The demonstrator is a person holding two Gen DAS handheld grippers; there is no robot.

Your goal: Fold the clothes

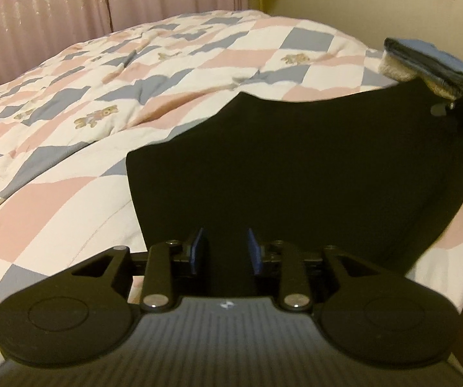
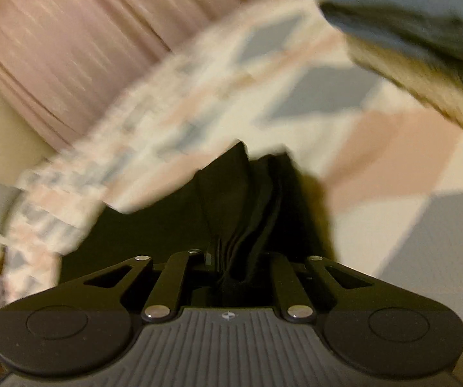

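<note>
A black garment [image 1: 296, 167] hangs stretched flat above the bed, taut between both grippers. My left gripper [image 1: 226, 251] is shut on its near edge; the cloth runs down between the blue pads [image 1: 199, 251]. At the far right corner of the cloth, part of my right gripper [image 1: 457, 103] shows. In the blurred right wrist view, the black garment [image 2: 251, 213] is bunched in folds between the fingers of my right gripper [image 2: 241, 258], which is shut on it.
A quilt [image 1: 134, 96] of pink, blue and white squares with teddy bears covers the bed. A folded stack of blue and cream clothes [image 1: 425, 64] lies at the right, also visible in the right wrist view [image 2: 425, 38]. Pink curtains [image 1: 70, 6] hang behind.
</note>
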